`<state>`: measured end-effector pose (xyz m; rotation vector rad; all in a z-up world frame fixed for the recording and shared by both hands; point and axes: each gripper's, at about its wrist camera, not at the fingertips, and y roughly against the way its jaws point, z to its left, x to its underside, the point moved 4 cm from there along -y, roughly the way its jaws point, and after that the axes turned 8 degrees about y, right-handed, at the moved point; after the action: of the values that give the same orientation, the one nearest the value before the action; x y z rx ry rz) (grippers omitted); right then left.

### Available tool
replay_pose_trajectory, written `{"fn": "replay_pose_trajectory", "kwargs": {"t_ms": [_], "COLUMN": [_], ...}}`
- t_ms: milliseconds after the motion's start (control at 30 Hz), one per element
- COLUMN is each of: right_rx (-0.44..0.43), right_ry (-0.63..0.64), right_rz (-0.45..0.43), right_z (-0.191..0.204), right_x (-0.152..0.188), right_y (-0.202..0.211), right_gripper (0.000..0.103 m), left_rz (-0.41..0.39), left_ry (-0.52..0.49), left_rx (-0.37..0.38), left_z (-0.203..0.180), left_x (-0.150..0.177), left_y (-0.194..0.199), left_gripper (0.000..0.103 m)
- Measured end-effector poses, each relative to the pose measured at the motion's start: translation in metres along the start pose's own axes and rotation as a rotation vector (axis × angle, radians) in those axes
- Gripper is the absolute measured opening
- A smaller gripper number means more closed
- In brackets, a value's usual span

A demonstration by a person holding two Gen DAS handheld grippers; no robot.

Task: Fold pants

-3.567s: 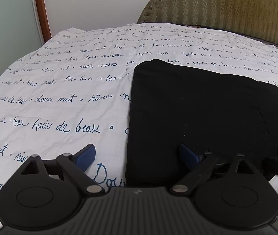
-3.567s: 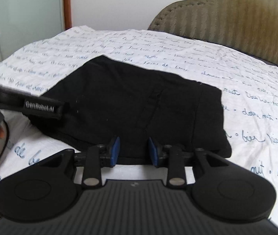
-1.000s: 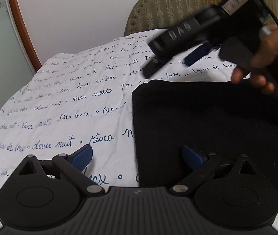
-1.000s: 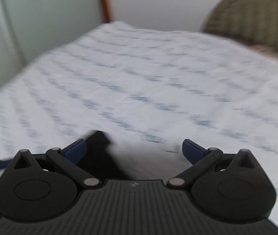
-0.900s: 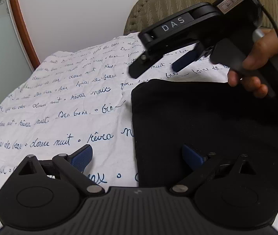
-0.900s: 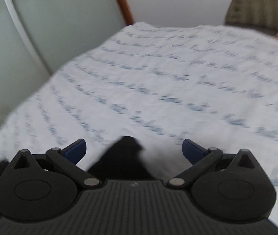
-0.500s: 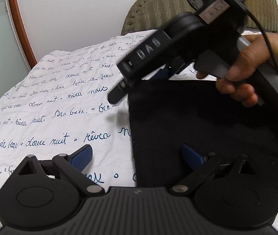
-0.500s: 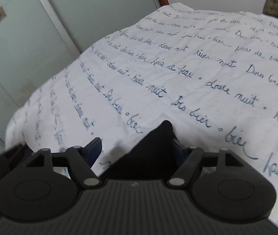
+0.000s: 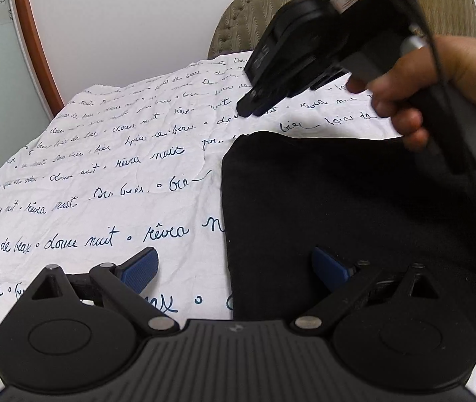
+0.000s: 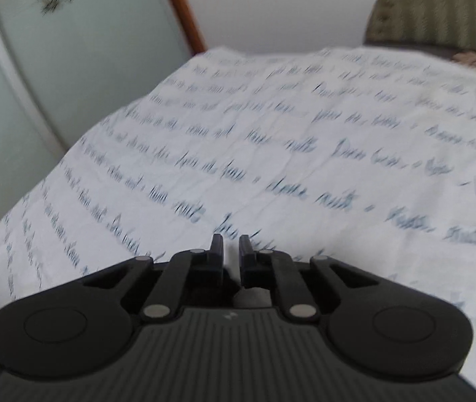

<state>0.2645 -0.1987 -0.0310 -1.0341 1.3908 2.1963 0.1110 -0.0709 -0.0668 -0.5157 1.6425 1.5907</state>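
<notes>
— So, where are the pants [image 9: 338,214]?

— Lying flat as a black folded block on the bed sheet [image 9: 104,167]. The left claw [image 9: 234,264] is spread wide across their near left edge, one pad over the sheet and the other over the cloth.

— And the right claw [image 10: 231,248]?

— Its jaws have just been closing. They're nearly together now, and only sheet shows in the sliver between them. From the left wrist view it hangs beyond the far corner, with nothing in it.

— What's the risk?

— I think it has closed on air. If the hand [image 9: 439,80] pulls now, nothing folds. If it dips low to try again, it could pinch the sheet with the corner and drag the bedding. Lifting one side alone could slide the layers apart.
</notes>
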Motion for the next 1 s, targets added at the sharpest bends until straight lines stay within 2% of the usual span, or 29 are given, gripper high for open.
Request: {"fn": "replay_pose_trajectory", "kwargs": {"t_ms": [33,133,167,200,233,267,300,400,467,500,567,600,633,667,733,833,900,967,1000], "right_rx": [-0.026,-0.109,-0.092,-0.033,0.064,0.156,0.2,0.214,0.202,0.201,0.164,0.161,0.189,0.23,0.286,0.291,0.308,0.365,0.395], "right_ry": [0.002,0.055,0.082,0.099,0.105,0.101,0.084,0.035,0.072,0.103,0.146,0.147,0.144,0.129,0.042,-0.033,-0.026,-0.003,0.01], "right_rz": [0.01,0.045,0.068,0.102,0.145,0.163,0.144,0.025,0.001,0.018,0.1,0.143,0.175,0.182,0.13,-0.01,-0.077,-0.117,-0.127], "right_z": [0.001,0.015,0.02,0.021,0.018,0.015,0.011,0.011,0.021,0.026,0.033,0.032,0.03,0.024,0.012,0.016,0.026,0.036,0.041], "right_x": [0.0,0.005,0.007,0.01,0.014,0.016,0.016,0.012,0.016,0.02,0.031,0.038,0.044,0.049,0.052,0.05,0.054,0.064,0.071], "right_y": [0.003,0.001,-0.004,-0.012,-0.023,-0.03,-0.029,-0.001,0.023,0.03,0.029,0.024,0.019,0.016,0.024,0.065,0.096,0.128,0.143], "right_gripper": [0.015,0.015,0.015,0.014,0.015,0.022,0.027,0.029,0.042,0.044,0.051,0.051,0.053,0.061,0.069,0.067,0.074,0.096,0.099], "left_rz": [0.0,0.004,0.005,0.006,0.007,0.006,0.005,-0.004,-0.002,-0.001,-0.005,-0.007,-0.01,-0.014,-0.023,-0.041,-0.038,-0.031,-0.027], "left_ry": [0.001,0.008,0.01,0.01,0.009,0.007,0.002,-0.012,-0.011,-0.008,-0.006,-0.004,-0.001,0.002,0.0,-0.007,-0.003,0.009,0.013], "left_rx": [0.001,0.005,0.005,0.003,0.001,-0.002,-0.006,-0.02,-0.026,-0.031,-0.041,-0.048,-0.055,-0.06,-0.064,-0.058,-0.041,-0.013,-0.001], "left_z": [0.001,0.002,0.002,0.001,0.002,0.002,0.001,0.001,0.0,-0.001,-0.002,-0.002,-0.003,-0.003,-0.003,-0.005,-0.006,-0.009,-0.011], "left_x": [0.0,0.0,0.0,-0.001,-0.001,-0.002,-0.002,-0.001,-0.002,-0.002,-0.003,-0.004,-0.004,-0.004,-0.005,-0.007,-0.009,-0.009,-0.009], "left_y": [0.001,0.001,0.0,0.0,0.0,0.0,0.001,0.003,0.004,0.005,0.007,0.009,0.012,0.015,0.024,0.037,0.042,0.047,0.05], "left_gripper": [0.099,0.099,0.099,0.099,0.099,0.099,0.099,0.099,0.099,0.099,0.099,0.099,0.099,0.099,0.099,0.099,0.099,0.099,0.099]}}
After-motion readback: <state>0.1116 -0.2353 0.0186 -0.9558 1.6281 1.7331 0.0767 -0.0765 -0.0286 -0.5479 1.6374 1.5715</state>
